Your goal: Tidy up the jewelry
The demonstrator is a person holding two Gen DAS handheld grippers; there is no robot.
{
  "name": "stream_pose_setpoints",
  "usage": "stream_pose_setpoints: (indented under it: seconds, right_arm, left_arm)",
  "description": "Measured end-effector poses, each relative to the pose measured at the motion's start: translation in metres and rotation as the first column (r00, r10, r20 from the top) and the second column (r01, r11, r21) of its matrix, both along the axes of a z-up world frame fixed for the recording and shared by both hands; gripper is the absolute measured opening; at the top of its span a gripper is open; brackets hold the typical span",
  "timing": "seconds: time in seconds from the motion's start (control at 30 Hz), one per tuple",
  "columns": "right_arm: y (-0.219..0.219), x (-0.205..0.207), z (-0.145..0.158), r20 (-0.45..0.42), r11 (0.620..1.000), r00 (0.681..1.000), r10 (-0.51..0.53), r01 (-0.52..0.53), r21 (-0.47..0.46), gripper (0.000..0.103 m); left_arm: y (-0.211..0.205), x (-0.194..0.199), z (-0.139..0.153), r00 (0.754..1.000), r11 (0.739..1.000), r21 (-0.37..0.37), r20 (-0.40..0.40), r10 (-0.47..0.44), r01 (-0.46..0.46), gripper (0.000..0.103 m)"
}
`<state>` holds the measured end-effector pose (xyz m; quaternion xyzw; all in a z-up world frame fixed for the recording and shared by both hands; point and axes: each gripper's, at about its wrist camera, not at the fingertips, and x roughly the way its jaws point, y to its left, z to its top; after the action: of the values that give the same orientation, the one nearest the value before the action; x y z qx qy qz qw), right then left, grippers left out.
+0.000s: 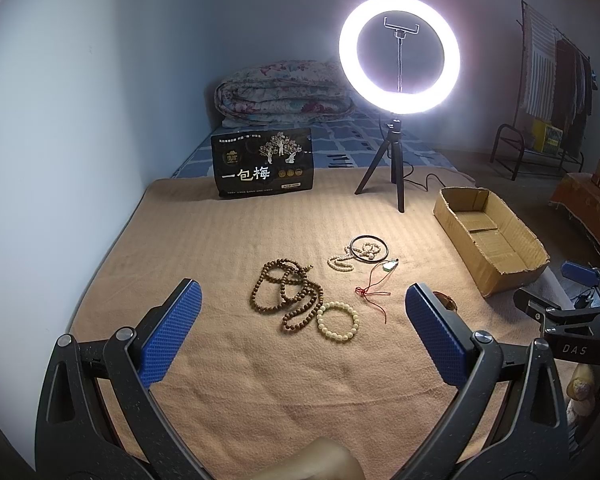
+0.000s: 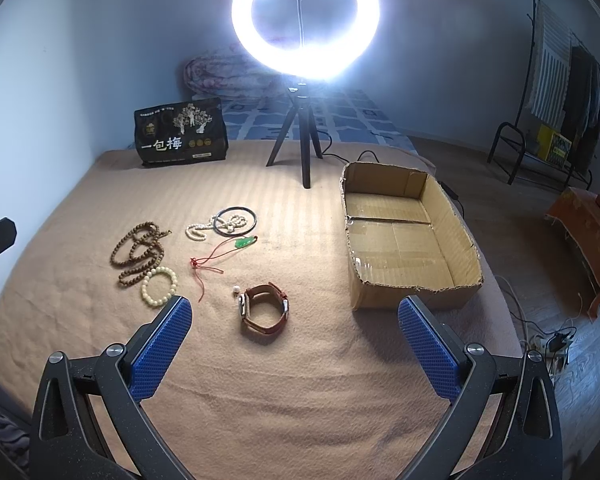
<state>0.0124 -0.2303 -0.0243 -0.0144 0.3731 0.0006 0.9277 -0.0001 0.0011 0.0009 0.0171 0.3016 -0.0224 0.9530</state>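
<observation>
Jewelry lies scattered on a tan blanket (image 2: 300, 392); a long brown bead string (image 1: 286, 294) touches a cream bead bracelet (image 1: 338, 321); behind them a white bead strand (image 1: 346, 260) crosses a black ring (image 1: 369, 248), and a green pendant on a red cord (image 1: 389, 266) lies just beside; a brown-strapped watch (image 2: 265, 307) sits nearer the right gripper (image 2: 295, 318), with a small white bead (image 2: 236, 289) beside it; an open cardboard box (image 2: 452, 216) stands to the right, holding nothing; the left gripper (image 1: 303, 300) and the right one both hang wide apart, gripping nothing; a ring light (image 2: 305, 20) glows behind.
</observation>
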Motion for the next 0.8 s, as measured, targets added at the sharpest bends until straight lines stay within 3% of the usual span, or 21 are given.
stream_pose_setpoints:
  seconds: [0.53,0.8]
  right_arm:
    - [0.001,0.0,-0.003,-0.014,1.0,1.0,0.003,-0.003,-0.004,0.103]
    - [0.003,0.001,-0.009,-0.041,1.0,0.999,0.011,-0.011,-0.015,0.103]
  left_arm:
    - [0.002,-0.002,-0.003,1.0,1.0,-0.001,-0.006,0.003,-0.003,0.103]
    - [0.01,0.003,-0.019,0.999,1.0,0.005,-0.046,0.017,-0.017,0.103]
